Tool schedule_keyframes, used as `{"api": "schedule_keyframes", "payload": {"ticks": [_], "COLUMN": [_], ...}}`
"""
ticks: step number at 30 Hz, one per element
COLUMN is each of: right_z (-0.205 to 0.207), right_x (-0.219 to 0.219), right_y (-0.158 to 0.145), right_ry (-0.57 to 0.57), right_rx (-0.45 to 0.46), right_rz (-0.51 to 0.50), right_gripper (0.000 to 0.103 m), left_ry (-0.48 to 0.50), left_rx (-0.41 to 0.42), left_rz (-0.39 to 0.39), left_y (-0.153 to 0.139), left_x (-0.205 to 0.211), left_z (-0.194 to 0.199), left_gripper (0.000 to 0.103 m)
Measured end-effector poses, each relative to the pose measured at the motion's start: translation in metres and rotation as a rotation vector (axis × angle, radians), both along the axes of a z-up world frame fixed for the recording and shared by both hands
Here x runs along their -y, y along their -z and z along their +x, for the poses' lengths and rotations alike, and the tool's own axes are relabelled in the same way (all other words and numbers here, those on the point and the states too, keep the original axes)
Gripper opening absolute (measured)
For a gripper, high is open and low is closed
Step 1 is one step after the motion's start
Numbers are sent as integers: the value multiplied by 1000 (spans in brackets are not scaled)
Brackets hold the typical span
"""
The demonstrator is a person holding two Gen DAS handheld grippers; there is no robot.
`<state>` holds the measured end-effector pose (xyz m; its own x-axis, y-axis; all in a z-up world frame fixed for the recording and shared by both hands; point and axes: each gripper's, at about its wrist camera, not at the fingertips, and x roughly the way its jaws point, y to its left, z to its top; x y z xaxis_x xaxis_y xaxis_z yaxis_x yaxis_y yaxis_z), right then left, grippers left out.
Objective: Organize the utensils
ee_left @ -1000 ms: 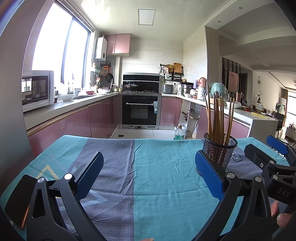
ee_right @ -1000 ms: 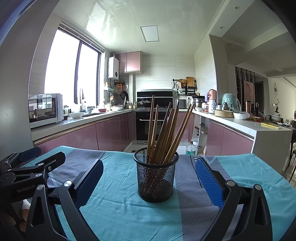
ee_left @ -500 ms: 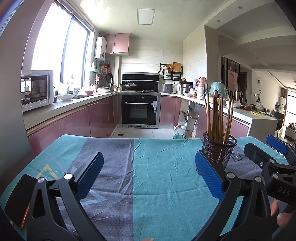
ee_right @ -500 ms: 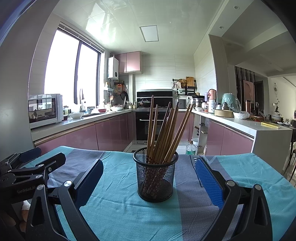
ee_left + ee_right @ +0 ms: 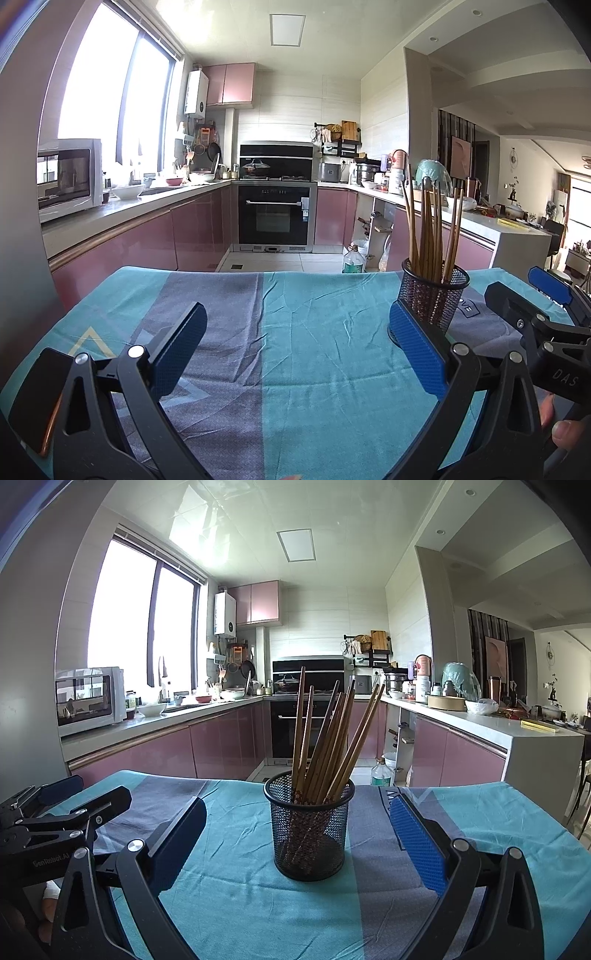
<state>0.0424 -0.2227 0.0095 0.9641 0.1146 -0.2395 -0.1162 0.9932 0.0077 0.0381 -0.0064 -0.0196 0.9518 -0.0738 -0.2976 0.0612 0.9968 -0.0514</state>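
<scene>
A black mesh cup (image 5: 309,830) stands upright on the cloth-covered table (image 5: 236,904), holding several brown wooden chopsticks (image 5: 325,738). It sits straight ahead of my right gripper (image 5: 298,834), which is open and empty with its blue pads on either side, apart from the cup. In the left wrist view the cup (image 5: 432,295) is at the right, just behind the right finger of my left gripper (image 5: 295,347), which is open and empty above the cloth. The right gripper's body shows at the right edge of the left wrist view.
The table has a teal and grey cloth (image 5: 295,314), with its far edge dropping to the kitchen floor. Beyond are pink cabinets, an oven (image 5: 275,214), a microwave (image 5: 88,701) on the left counter and a cluttered right counter (image 5: 461,705).
The views have barely shifted. Both grippers stay open and the cup has not moved.
</scene>
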Motion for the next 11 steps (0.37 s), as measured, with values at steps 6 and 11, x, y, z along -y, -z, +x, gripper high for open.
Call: {"api": "schedule_keyframes", "payload": {"ticks": [6,11], "right_z": [0,16], "right_x": [7,51], "right_y": [-3,2], "right_ry": [-2,118], "right_rx": [-16,-123], "right_rz": [-4,-49], "right_gripper": [97,97], "left_ry": [-6,-15], "left_rx": [-30,-87], "left_rz": [4,-2], "left_y": [2,6], "left_x": [1,-7], "left_z": [4,15], "left_gripper": [97,97]}}
